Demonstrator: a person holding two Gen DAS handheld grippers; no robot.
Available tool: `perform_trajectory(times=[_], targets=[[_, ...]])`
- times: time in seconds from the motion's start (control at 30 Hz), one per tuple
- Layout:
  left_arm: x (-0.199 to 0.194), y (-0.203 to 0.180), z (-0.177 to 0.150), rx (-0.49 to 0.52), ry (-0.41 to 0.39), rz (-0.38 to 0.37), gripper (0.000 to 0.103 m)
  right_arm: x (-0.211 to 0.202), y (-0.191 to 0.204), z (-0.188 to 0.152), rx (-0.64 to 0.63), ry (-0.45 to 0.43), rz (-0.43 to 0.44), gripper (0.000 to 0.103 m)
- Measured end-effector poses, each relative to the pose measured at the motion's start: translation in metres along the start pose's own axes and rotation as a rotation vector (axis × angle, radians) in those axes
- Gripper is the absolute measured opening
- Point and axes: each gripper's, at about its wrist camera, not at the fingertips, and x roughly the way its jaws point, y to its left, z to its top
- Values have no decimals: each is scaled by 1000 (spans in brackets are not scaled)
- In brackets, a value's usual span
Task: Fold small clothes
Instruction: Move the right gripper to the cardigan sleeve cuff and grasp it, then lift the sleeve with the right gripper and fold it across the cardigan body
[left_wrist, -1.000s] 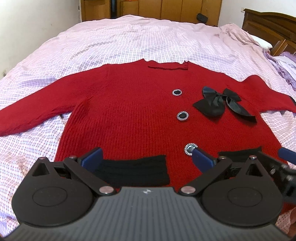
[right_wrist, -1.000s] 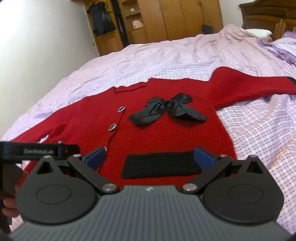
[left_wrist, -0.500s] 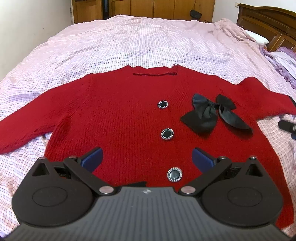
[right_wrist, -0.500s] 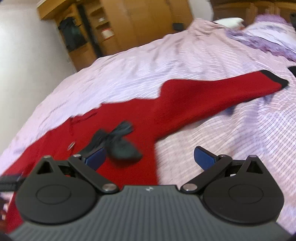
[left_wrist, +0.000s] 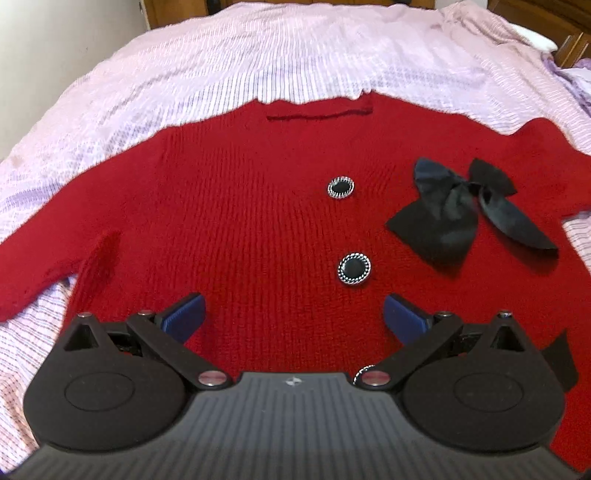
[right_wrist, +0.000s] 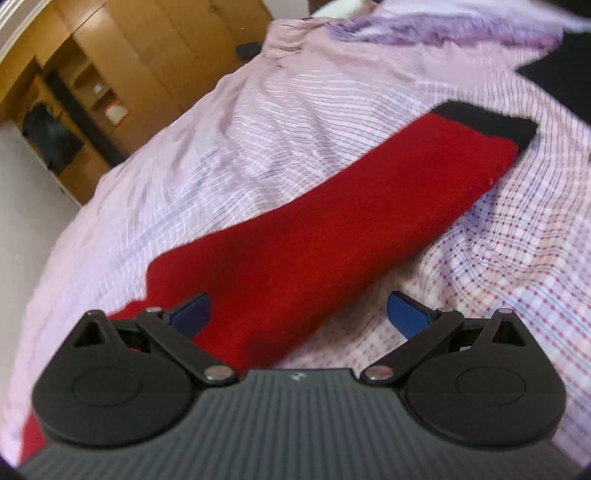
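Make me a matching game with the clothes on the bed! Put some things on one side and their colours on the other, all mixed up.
Things:
1. sweater
2. bow
3. bedsheet
4. wardrobe

Colours:
A. pale pink with checks
B. brown wood
C. red
D. black

Right pairs: 1-C, 2-D, 3-A, 4-B
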Motion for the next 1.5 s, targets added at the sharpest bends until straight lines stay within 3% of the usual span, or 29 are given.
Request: perform_trajectory(times=[0.17,0.3,0.43,0.53,0.63,0.87,1.1,1.27,1.5], targets=[[12,-2,-1,-15,12,-2,103,14,-11,8,52,-3,46,103],[21,-5,-4,-2,33,2,103,16,-26,13,141,-91,56,103],[24,-10,-7,13,32,20,103,16,-39,19,244,-158,69,90],[26,-8,-8,4,38,15,103,10,-45,22,250,-182,65,63],[27,-9,-8,7,33,14,103,-3,-48,23,225,-204,86,18],[22,-10,-16,19,-11,22,103,-53,-35,20,113,-265,122,13],[5,-8,-13,42,-32,39,103,-85,-8,13,29,-272,166,13],[-16,-7,-16,94,-77,68,103,-102,27,8,-28,-277,227,13],[-36,24,-18,37,-102,57,103,-112,94,-5,-155,-279,304,13]])
